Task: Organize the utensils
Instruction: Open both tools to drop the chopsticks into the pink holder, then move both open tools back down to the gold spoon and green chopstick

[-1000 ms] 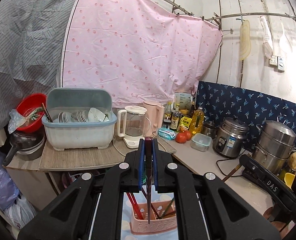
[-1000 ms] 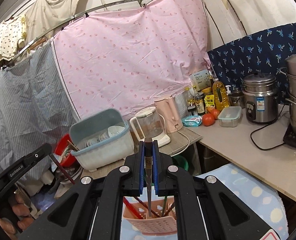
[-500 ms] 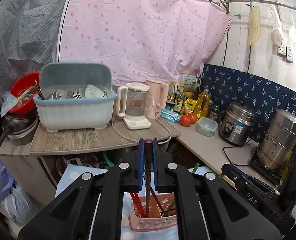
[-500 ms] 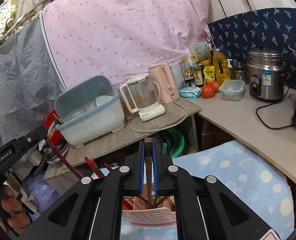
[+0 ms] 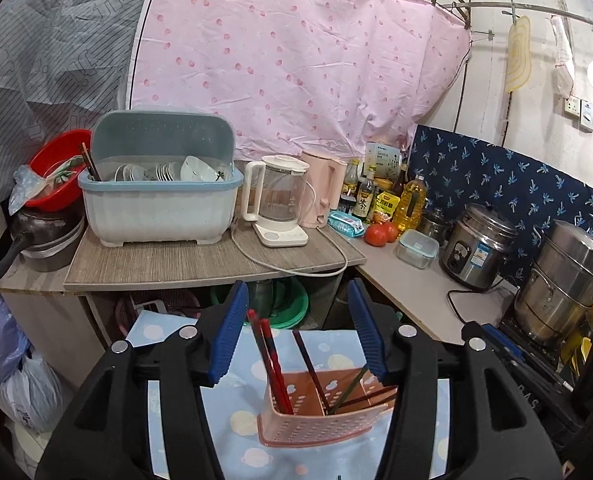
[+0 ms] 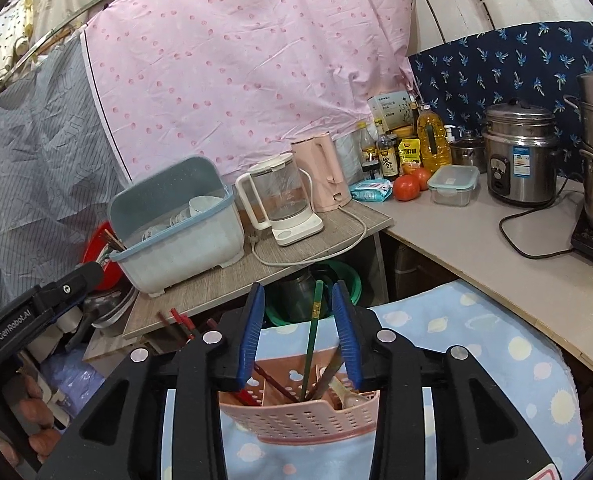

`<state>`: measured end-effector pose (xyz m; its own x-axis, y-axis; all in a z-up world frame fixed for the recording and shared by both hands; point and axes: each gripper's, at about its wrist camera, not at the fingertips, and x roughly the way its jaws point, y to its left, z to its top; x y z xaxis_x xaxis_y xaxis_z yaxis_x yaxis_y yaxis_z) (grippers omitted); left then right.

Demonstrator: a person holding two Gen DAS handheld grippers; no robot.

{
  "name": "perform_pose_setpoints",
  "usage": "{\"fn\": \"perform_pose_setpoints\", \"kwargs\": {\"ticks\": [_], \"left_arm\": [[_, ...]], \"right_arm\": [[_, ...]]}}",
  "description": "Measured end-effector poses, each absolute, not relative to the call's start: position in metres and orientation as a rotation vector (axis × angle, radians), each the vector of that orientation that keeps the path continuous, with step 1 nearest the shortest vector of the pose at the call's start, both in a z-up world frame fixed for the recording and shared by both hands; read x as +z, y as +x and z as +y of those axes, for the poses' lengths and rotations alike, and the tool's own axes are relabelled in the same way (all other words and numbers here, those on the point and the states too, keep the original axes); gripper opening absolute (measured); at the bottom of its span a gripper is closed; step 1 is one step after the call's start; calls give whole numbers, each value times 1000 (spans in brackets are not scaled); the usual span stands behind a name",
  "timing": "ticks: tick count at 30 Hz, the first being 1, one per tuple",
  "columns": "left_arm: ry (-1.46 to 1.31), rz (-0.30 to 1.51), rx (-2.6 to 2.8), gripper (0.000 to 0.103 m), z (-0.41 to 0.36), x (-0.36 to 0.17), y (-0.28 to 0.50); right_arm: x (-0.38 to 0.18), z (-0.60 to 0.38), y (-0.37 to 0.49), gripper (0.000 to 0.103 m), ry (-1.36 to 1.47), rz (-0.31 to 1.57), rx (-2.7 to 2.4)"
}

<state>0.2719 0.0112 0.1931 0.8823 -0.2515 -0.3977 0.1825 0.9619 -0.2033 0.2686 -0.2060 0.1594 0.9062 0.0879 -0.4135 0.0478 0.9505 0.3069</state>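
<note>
Hovering both grippers over the pink utensil basket (image 5: 324, 420) that sits on the blue spotted cloth (image 5: 236, 428), near its front edge. My left gripper (image 5: 298, 336) has its jaws spread wide with nothing between them, red chopsticks (image 5: 270, 360) standing in the basket's left compartment just below. My right gripper (image 6: 298, 330) is spread too, and a green chopstick (image 6: 311, 336) stands loose between the blue pads (image 6: 252, 332), leaning in the basket's right side beside a pale spoon (image 6: 346, 394)

Black tool (image 5: 298, 336), ribbed blue pads (image 5: 229, 336)
</note>
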Motion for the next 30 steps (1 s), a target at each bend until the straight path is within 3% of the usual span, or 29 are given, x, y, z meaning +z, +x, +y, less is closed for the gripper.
{"fn": "perform_pose_setpoints", "kwargs": {"ticks": [13,30], "left_arm": [[-123,560,-281,58,9,142,198],[-64,826,-259,58,13,5,92]], "right_arm": [[121,-193,176,37,269,497,6],[-15,-139,53,37,188,788,29]]}}
